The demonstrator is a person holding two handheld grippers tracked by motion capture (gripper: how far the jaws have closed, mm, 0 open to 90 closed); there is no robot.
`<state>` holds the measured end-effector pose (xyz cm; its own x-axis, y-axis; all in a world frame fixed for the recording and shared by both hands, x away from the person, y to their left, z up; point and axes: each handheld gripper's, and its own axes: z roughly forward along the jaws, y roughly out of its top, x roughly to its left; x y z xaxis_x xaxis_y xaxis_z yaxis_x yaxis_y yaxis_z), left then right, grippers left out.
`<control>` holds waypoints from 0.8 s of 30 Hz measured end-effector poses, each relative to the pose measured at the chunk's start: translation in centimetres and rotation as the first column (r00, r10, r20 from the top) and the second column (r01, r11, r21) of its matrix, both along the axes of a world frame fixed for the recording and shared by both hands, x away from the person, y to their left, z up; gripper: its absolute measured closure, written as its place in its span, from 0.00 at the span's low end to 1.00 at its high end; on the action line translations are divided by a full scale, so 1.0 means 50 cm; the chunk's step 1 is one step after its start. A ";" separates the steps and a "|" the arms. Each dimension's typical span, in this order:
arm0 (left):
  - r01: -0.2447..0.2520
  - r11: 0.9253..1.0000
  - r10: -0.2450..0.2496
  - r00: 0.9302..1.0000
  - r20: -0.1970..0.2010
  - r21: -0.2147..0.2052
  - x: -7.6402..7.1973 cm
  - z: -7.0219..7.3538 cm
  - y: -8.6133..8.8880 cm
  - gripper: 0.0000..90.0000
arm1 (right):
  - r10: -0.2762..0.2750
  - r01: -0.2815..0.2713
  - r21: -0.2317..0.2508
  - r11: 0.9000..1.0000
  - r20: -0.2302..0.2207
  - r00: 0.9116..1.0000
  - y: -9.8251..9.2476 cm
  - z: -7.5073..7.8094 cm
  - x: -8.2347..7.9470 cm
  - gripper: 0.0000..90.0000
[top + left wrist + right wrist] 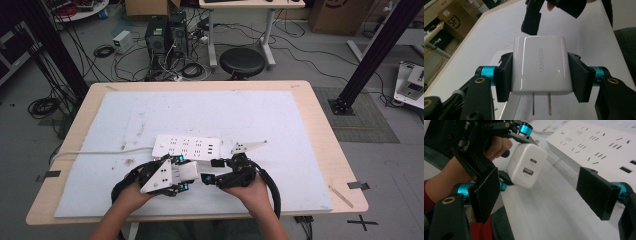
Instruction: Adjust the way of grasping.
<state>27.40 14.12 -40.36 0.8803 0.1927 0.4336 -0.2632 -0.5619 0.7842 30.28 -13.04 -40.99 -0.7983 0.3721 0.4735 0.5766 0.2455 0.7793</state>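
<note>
Closest to the person, the left gripper (pixel 540 75) had its two black pads pressed against the flat sides of a white charger (pixel 540 66), holding it firmly. Grey lettering down the charger's face read "UGREEN". It was a glossy white block with rounded corners; two bare metal prongs stuck out of one end, and the opposite end carried two ports, a small oval one above a wider rectangular one, as the right gripper view (pixel 526 168) showed. In the high view the charger (pixel 187 171) hung just in front of the power strip (pixel 186 147), on the person's side of it, clear of its sockets.

Just beside the charger and also in front of the power strip, the right gripper (pixel 544 192) stood with its jaws spread wide and nothing between them. In the high view this gripper (pixel 212 170) sat right of the charger, close to it but apart.

Beyond both, the power strip lay flat on a white mat (pixel 280 115), a long white bar with rows of slotted sockets (pixel 599 145) and a white cord (pixel 95 152) running off its left end. The mat covered most of a light wooden table (pixel 320 110).
</note>
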 end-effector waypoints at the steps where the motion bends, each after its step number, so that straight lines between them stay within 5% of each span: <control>1: 0.002 1.000 -0.002 1.000 0.007 -0.001 -0.002 -0.001 -0.004 0.47 | 0.002 -0.002 0.007 1.000 -0.008 1.000 0.001 -0.001 0.000 0.22; 17: 0.037 0.999 -0.033 0.990 0.135 -0.023 -0.026 -0.001 -0.038 0.47 | 0.037 -0.030 0.082 0.996 -0.084 0.996 0.017 -0.020 0.004 0.28; 24: 0.039 0.999 -0.035 0.988 0.148 -0.028 -0.030 0.000 -0.045 0.47 | 0.064 -0.055 0.120 0.991 -0.077 0.995 0.022 -0.024 0.004 0.46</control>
